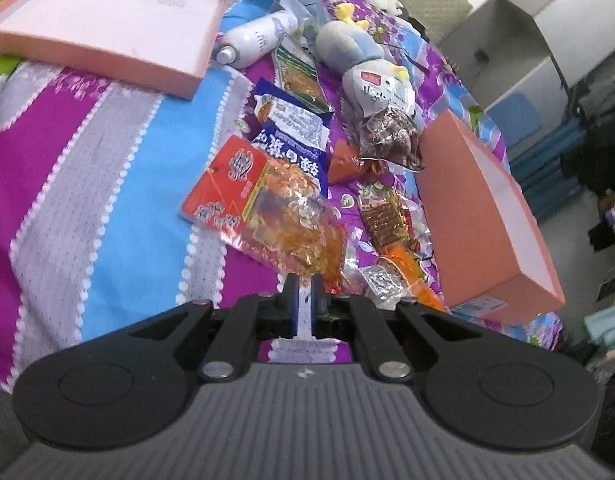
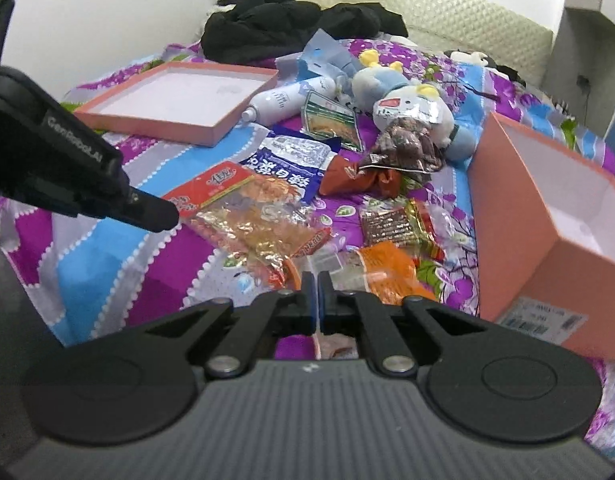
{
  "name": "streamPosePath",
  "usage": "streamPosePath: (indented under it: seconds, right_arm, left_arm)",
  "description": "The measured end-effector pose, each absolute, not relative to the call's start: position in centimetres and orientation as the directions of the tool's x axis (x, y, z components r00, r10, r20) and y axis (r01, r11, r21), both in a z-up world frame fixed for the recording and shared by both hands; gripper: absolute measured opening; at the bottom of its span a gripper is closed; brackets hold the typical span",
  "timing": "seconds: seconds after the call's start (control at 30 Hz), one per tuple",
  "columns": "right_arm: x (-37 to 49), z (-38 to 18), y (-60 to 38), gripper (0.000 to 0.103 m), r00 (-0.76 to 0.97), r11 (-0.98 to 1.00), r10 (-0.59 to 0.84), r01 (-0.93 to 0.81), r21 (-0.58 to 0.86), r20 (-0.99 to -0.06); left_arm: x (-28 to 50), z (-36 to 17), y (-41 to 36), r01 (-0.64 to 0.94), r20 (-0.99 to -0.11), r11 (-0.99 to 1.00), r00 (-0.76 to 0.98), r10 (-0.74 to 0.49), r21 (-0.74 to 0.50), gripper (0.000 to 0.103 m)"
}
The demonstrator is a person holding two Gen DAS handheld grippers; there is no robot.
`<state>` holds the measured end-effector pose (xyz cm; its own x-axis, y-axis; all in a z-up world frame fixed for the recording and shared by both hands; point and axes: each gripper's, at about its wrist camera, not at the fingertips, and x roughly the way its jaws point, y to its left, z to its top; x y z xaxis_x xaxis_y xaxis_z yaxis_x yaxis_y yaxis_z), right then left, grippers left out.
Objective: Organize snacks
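Observation:
Snack packets lie scattered on a striped bedspread: a red and clear packet [image 1: 263,204] [image 2: 247,208], a blue and white packet [image 1: 291,132] [image 2: 287,156], a green packet [image 1: 299,72] [image 2: 331,120], a clear bag of brown pieces [image 1: 391,136] [image 2: 407,144] and an orange packet [image 1: 407,272] [image 2: 387,268]. My left gripper [image 1: 305,280] is shut and empty at the near edge of the red and clear packet. In the right wrist view the left gripper [image 2: 159,216] reaches in from the left. My right gripper [image 2: 317,276] is shut with nothing in it, just before the orange packet.
A shallow pink box lid [image 1: 107,20] [image 2: 179,96] lies at the far left, a deeper pink box [image 1: 487,216] [image 2: 547,220] tilts at the right. A plush toy [image 1: 359,48] [image 2: 407,92], a white bottle [image 1: 255,40] [image 2: 283,98] and black clothes [image 2: 287,28] lie beyond the snacks.

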<state>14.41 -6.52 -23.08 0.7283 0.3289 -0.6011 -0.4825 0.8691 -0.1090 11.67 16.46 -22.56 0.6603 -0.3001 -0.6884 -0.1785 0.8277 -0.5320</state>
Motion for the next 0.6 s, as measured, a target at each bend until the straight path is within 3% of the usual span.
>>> streamPosePath:
  seconds: [0.13,0.23,0.3,0.33,0.4,0.43,0.47,0.6]
  right_arm:
    - [15.0,-23.4,-7.6,0.007,0.728,0.890,0.318,-0.449,-0.073,-0.607]
    - [15.5,-23.7,-8.3,0.007,0.730,0.899,0.315,-0.435,-0.056,-0.607]
    - [15.9,-23.9,-8.6,0.009,0.728,0.903,0.311,-0.426,-0.048,-0.611]
    - [16.1,-23.9,-8.8,0.018,0.730,0.906,0.306,-0.420,-0.048,-0.612]
    - [16.3,-24.0,-9.1,0.070,0.740,0.909,0.310,-0.415,-0.043,-0.597]
    - [16.3,-24.1,-9.3,0.078,0.752,0.908,0.312,-0.416,-0.049,-0.581]
    - [16.3,-24.2,-9.4,0.082,0.762,0.907,0.306,-0.416,-0.069,-0.571]
    - [17.5,-24.9,-9.9,0.082,0.747,0.895,0.304,-0.437,-0.091,-0.591]
  left_arm:
    - [13.5,-22.2,15.6,-0.126,-0.706,0.869,0.644,-0.295,-0.479,0.005]
    - [15.3,-22.2,14.7,-0.077,-0.721,0.897,0.626,-0.296,-0.435,0.013]
    - [16.6,-22.4,14.0,-0.040,-0.733,0.916,0.613,-0.293,-0.400,0.032]
    - [17.3,-22.5,13.7,-0.028,-0.741,0.923,0.606,-0.290,-0.384,0.038]
    - [18.6,-22.7,13.1,0.007,-0.753,0.934,0.589,-0.293,-0.357,0.056]
    - [19.4,-22.9,12.8,0.045,-0.759,0.934,0.570,-0.315,-0.354,0.060]
    - [20.2,-23.2,12.5,0.075,-0.768,0.933,0.547,-0.334,-0.353,0.070]
    - [23.0,-24.2,11.2,0.137,-0.819,0.955,0.491,-0.297,-0.264,0.090]
